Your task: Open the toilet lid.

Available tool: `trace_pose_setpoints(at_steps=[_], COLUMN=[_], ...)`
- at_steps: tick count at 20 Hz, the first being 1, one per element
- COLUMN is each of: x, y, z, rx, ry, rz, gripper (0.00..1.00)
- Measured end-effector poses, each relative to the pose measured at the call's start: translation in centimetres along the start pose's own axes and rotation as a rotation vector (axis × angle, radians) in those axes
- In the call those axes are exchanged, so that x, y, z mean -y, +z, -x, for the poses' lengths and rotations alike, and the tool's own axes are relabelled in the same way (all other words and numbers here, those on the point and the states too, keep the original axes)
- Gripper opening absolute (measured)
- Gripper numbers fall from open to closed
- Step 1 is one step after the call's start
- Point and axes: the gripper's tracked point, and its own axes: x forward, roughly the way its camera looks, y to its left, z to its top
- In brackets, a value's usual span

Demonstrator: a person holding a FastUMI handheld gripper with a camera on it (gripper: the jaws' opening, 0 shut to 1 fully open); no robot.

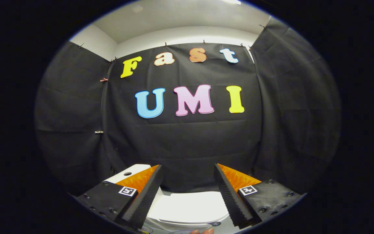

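Observation:
A white toilet stands low in front of the black cloth wall. Its white lid (190, 206) lies flat and closed, seen between and below my two fingers. The white tank top (131, 171) with a dark round hole shows behind my left finger. My gripper (188, 169) is open, held above the lid with a wide gap and nothing between the fingers. The fingertips point toward the cloth wall beyond the toilet.
Black cloth walls close the booth at the back and on both sides. A person's fingertips (201, 231) show at the very bottom, below the lid's near edge. A white wall and ceiling rise above the cloth.

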Motion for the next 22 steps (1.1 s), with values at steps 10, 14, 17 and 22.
trace_pose_setpoints(at_steps=[10, 14, 17, 22], x=[7.1, 10.0, 12.1, 15.0], y=[-9.9, -13.4, -16.3, -21.8], z=[-1.6, -2.1, -2.5, -2.6], rx=[-0.180, -0.233, -0.274, -0.355], ry=[-0.037, -0.056, -0.066, -0.089], rz=[-0.218, -0.355, -0.466, -0.646], gripper=[0.98, 0.98, 0.98, 0.98])
